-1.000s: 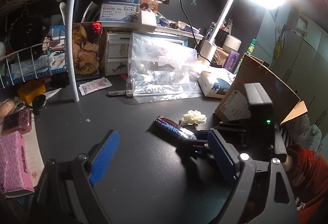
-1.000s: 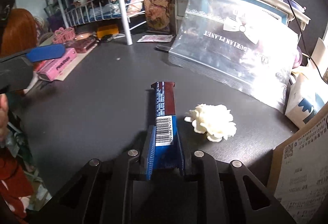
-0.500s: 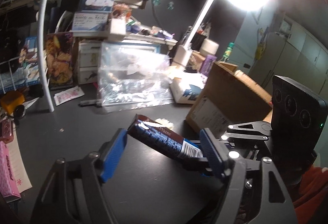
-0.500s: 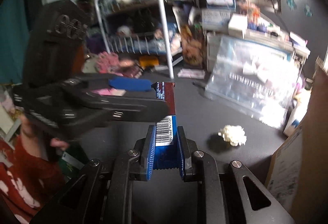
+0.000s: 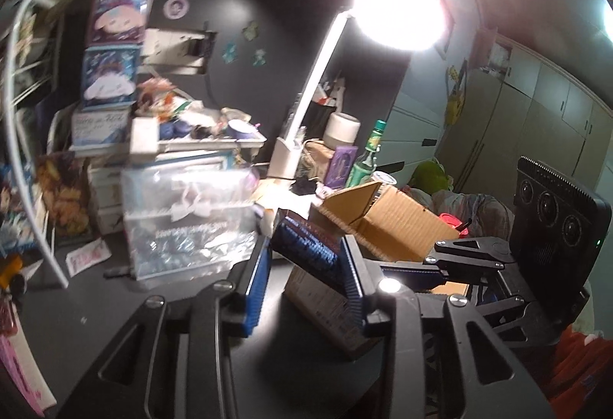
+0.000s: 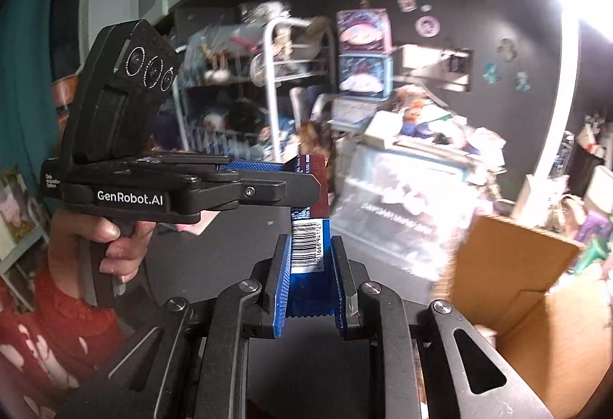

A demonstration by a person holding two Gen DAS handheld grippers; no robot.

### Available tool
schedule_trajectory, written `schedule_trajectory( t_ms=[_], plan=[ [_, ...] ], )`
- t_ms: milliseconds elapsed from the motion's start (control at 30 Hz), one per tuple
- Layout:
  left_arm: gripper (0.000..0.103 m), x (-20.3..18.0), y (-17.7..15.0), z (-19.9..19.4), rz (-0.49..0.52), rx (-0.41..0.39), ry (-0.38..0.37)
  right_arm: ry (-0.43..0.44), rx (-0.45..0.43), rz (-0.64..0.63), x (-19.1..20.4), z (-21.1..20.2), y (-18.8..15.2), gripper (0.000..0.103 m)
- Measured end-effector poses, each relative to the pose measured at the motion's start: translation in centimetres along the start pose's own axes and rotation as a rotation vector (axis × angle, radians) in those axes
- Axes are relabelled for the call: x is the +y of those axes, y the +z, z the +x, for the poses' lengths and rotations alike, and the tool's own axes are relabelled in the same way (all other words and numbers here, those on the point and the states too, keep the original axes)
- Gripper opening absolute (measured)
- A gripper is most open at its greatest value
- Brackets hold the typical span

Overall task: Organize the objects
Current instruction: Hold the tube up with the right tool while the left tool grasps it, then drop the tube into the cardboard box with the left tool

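A blue and brown snack bar [image 6: 308,227] with a barcode is held in the air above the dark desk. My right gripper [image 6: 308,254] is shut on its lower end. My left gripper [image 6: 302,174] comes in from the left and its blue pads close on the bar's upper end. In the left wrist view the bar [image 5: 306,243] lies between the pads of my left gripper [image 5: 304,265], and the right gripper's body [image 5: 479,265] reaches in from the right.
An open cardboard box [image 5: 387,223] stands to the right, also in the right wrist view [image 6: 536,285]. A clear plastic bag [image 5: 187,220] leans at the back. A white wire rack [image 6: 276,93] stands at the left and a bright desk lamp [image 5: 398,13] at the right.
Both grippers have risen from the desk with the bar. My left gripper's jaws have closed in on the bar's free end. Both views have tilted upward.
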State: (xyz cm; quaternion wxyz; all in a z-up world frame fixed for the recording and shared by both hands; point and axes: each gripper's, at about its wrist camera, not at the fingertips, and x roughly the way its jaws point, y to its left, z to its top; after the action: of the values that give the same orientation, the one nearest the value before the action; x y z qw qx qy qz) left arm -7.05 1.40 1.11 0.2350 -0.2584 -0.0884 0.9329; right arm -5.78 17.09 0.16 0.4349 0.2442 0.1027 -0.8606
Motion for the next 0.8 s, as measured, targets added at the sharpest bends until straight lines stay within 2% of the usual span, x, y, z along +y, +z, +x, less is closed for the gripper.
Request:
schedule_trajectory(
  t_ms=[300,633,667,733,767,800],
  plan=[
    [0.032,-4.8,3.3,7.0,0.057,0.057,-0.068,-0.114,-0.003,0.051,-6.1,-4.1,-0.5,0.014],
    [0.033,-7.0,3.7,12.4,0.074,0.154,-0.078,-0.123,0.065,0.123,-11.3,-5.1,-2.3,0.014],
    [0.035,-7.1,3.7,12.6,0.075,0.162,-0.076,-0.118,0.072,0.129,-11.6,-5.1,-2.4,0.015],
    [0.054,-7.1,3.6,12.7,0.082,0.170,-0.063,-0.110,0.105,0.138,-12.1,-4.8,-2.7,0.016],
    [0.060,-7.1,3.5,12.7,0.088,0.167,-0.055,-0.109,0.119,0.138,-12.3,-4.6,-2.8,0.021],
    [0.065,-7.1,3.5,12.6,0.091,0.165,-0.051,-0.113,0.127,0.141,-12.4,-4.4,-2.9,0.030]
  ],
)
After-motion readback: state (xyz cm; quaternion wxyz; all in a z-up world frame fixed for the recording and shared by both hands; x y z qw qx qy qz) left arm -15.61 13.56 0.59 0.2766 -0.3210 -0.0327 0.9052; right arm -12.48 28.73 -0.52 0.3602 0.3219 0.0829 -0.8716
